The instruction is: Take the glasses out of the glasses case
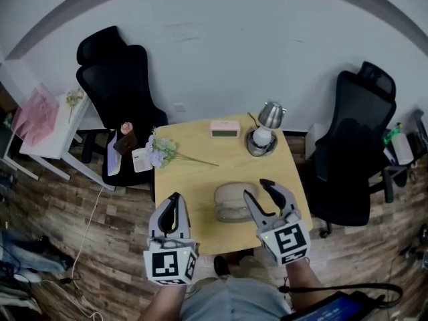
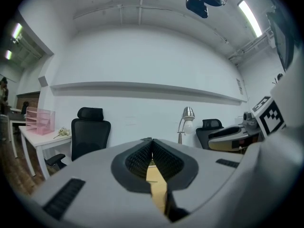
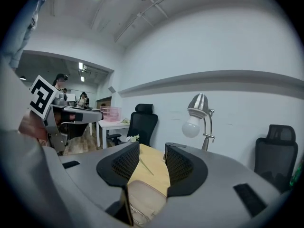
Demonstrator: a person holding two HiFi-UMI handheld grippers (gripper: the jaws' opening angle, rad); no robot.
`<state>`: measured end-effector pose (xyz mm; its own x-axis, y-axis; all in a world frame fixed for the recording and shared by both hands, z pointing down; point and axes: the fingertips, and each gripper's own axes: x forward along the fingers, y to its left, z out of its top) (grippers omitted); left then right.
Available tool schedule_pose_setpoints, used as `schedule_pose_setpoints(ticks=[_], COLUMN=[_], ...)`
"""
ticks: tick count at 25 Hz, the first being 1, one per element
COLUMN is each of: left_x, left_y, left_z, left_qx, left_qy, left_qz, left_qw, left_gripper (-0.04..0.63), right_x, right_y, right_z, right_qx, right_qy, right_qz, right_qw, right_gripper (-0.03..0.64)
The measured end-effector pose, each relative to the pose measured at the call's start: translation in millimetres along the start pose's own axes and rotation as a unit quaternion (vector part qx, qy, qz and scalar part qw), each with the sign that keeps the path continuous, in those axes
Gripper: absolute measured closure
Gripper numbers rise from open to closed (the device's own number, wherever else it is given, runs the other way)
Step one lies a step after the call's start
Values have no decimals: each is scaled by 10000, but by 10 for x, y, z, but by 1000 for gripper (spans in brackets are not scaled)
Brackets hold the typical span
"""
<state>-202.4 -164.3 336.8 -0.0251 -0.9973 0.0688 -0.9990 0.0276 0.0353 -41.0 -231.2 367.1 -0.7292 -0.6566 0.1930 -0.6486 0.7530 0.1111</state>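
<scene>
A beige glasses case (image 1: 233, 200) lies on the wooden table (image 1: 194, 179) near its front edge. In the right gripper view the case (image 3: 145, 198) sits low between the jaws, with thin glasses rims (image 3: 137, 216) showing at its near end. My right gripper (image 1: 257, 188) hovers just right of the case, open, touching nothing; its jaws (image 3: 152, 148) stand well apart. My left gripper (image 1: 175, 201) hangs over the table's front left part, left of the case. It is shut and empty, with the tips (image 2: 152, 140) meeting.
A silver desk lamp (image 1: 270, 116) with a white bulb stands at the table's back right, a small pink clock (image 1: 225, 129) at the back middle, and a flower sprig (image 1: 164, 151) at the back left. Black office chairs (image 1: 120, 85) (image 1: 351, 146) flank the table.
</scene>
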Motion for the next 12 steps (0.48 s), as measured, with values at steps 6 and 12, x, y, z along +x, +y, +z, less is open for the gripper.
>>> schedule_pose_setpoints(ticks=[6,12], left_x=[224,323], left_y=[32,73], left_z=[-183,-501], left_qx=[-49,-142], left_qy=[256,747], left_qz=[194,379], left_qw=[9995,9964], left_gripper=[589,589], right_x=[232,377], right_y=[-59,34], right_z=[-297,-734], right_qx=[10,93], right_qy=[339,864], right_qz=[457,947], right_qw=[9984,9917], right_gripper=[433,443])
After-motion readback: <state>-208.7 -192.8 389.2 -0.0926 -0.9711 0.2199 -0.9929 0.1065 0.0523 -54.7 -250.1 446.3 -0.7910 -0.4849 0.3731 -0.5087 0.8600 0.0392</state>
